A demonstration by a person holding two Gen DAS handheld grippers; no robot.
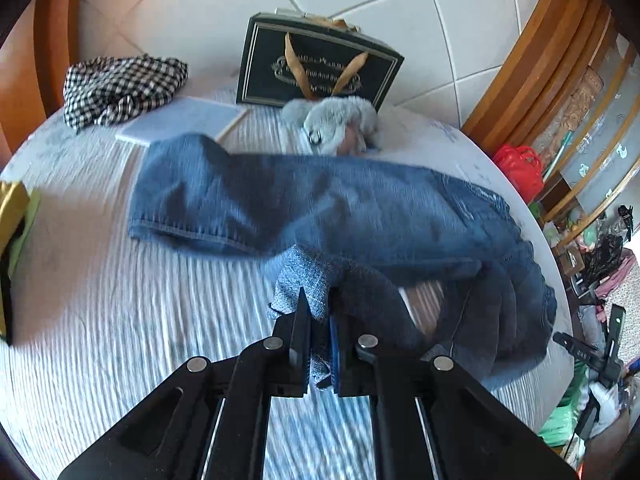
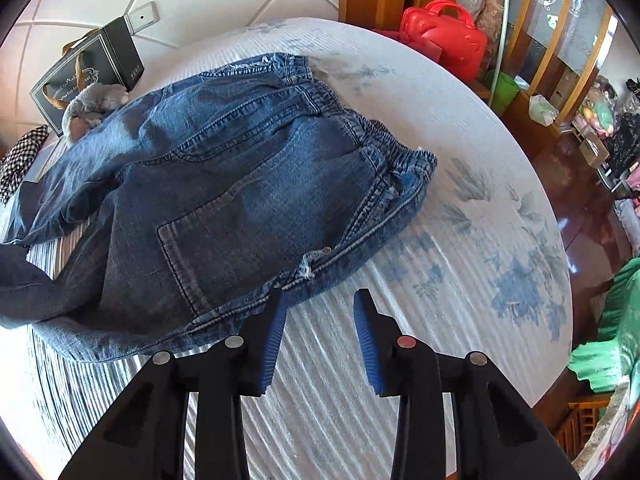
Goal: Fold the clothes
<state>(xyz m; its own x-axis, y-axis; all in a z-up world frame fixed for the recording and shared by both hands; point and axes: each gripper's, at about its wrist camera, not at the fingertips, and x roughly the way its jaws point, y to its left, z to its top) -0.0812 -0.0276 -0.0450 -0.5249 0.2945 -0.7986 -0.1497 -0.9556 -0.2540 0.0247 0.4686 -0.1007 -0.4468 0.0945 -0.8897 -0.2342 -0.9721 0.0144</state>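
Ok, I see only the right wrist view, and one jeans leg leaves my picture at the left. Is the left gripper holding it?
Observer: Yes. The left gripper is shut on the jeans, with a bunch of denim pinched between its jaws.
Operator: And where does the other leg end?
Observer: Its hem lies flat on the bed, stretched out, with nothing holding it.
Operator: Is anything close behind that hem?
Observer: A flat white pad lies just beyond it, beside the checkered cloth.

Jeans on bed, bag behind, checked cloth far left
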